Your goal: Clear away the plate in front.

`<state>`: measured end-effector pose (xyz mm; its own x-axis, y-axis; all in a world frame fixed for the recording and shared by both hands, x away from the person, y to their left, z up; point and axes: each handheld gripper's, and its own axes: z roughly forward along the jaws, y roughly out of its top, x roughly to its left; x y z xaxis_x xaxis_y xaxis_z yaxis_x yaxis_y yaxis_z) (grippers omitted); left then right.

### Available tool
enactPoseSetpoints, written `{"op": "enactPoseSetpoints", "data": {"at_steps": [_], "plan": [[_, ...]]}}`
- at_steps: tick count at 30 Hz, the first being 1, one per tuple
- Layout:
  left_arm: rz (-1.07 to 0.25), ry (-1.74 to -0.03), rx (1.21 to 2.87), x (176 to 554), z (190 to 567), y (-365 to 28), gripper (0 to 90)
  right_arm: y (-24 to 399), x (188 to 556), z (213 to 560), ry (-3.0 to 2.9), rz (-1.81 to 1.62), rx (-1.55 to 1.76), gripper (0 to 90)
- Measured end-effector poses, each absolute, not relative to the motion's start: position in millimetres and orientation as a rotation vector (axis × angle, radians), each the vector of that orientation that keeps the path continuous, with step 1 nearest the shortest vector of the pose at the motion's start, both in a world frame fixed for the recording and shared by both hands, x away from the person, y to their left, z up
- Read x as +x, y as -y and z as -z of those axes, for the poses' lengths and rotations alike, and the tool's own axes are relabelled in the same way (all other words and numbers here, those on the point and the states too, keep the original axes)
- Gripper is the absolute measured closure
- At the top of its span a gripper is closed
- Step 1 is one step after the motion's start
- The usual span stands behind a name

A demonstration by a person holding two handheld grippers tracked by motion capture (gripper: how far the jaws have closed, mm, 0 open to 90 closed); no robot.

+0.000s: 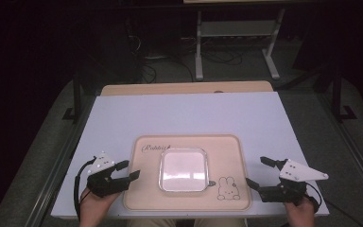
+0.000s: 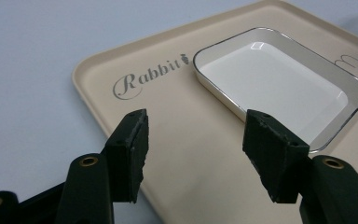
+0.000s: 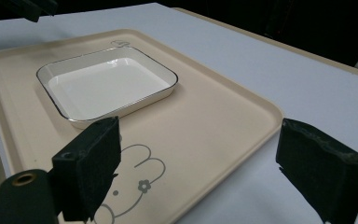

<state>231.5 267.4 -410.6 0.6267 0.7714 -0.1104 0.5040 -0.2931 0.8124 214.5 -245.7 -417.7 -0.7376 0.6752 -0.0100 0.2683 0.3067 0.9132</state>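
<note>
A beige tray (image 1: 227,151) printed with a rabbit drawing and the word "Rabbit" lies on the white tabletop (image 1: 189,113) near the front edge. On its middle sits a square white dish (image 1: 183,170) with a thin dark rim, and it holds nothing. My left gripper (image 1: 128,170) hovers at the tray's left edge, open, nothing between its jaws. My right gripper (image 1: 256,170) stands open just off the tray's right edge, also holding nothing. In the left gripper view the left gripper (image 2: 196,121) frames the tray (image 2: 177,140), with the dish (image 2: 279,79) beyond. In the right gripper view the right gripper (image 3: 200,128) straddles the tray's edge (image 3: 261,112), the dish (image 3: 102,81) farther off.
The white tabletop stretches bare behind the tray, and a strip of wooden table (image 1: 184,88) shows past its far edge. Dark floor, cables and the white legs of another stand (image 1: 199,47) lie beyond. Black rails run along both sides of the table.
</note>
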Motion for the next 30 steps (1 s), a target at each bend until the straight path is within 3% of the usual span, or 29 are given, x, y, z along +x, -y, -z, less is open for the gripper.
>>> {"op": "enactPoseSetpoints", "data": {"at_steps": [30], "plan": [[-0.484,-0.99,1.913,233.8,412.3,-297.1,34.5,251.0,216.6,419.1,-2.186,-1.406,0.868,13.0]]}}
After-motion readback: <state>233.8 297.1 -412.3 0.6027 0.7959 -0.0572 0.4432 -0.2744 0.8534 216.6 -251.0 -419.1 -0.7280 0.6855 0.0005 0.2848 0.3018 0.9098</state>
